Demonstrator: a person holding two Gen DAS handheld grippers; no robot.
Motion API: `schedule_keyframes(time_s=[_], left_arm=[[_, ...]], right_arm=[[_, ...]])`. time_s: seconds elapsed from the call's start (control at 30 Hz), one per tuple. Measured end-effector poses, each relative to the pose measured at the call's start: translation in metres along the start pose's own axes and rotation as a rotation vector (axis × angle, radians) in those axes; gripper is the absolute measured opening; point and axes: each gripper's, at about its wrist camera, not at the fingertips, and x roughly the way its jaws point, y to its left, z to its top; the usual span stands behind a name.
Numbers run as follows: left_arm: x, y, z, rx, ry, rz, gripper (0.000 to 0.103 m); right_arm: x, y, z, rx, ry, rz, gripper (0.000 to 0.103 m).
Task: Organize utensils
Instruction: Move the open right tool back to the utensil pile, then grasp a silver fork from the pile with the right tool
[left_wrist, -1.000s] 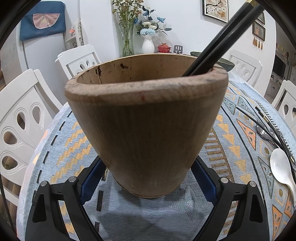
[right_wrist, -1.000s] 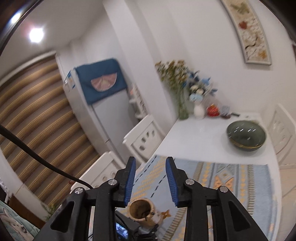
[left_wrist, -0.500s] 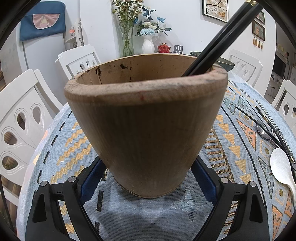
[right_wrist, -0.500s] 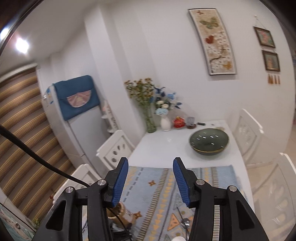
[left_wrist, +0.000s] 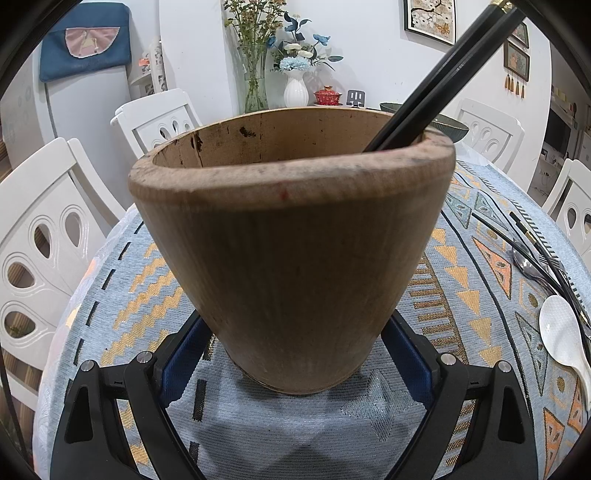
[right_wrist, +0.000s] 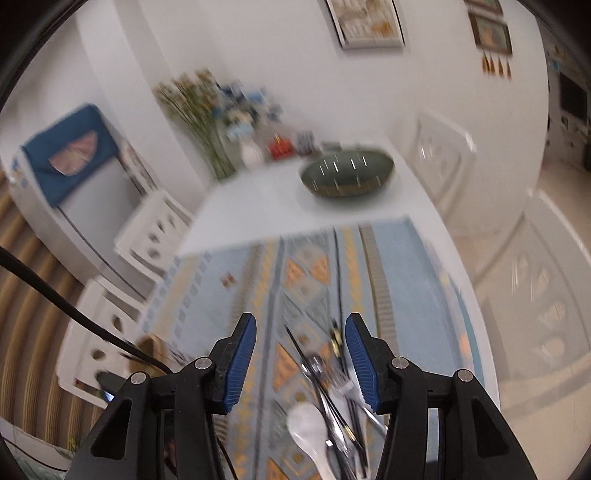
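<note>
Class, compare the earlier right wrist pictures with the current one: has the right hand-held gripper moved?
Yes. The right hand-held gripper has tipped downward: the green bowl sits higher in its view, and the utensil pile now lies between its open fingers.

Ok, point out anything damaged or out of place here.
The wooden holder has a dark crack running down its inner wall at the left rim. Loose utensils lie jumbled on the tablecloth.

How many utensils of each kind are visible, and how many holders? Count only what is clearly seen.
Wooden holder: 1
Black chopsticks in the holder: 2
White spoon: 1
Metal spoon: 1
Total: 5 (the thin dark utensils beside the spoons are too tangled to count)
</note>
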Motion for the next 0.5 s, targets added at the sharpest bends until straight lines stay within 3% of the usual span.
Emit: schedule_keyframes(time_s=[0.23, 0.5], left_arm=[[0.001, -0.001, 0.001, 0.001, 0.005, 0.001, 0.093], [0.001, 0.0, 0.001, 0.002, 0.006, 0.001, 0.093]], right_arm=[[0.068, -0.034, -0.023, 0.042, 0.186, -0.055, 0.049], [0.123, -0.041, -0.044, -0.022, 0.355, -0.111, 0.049]])
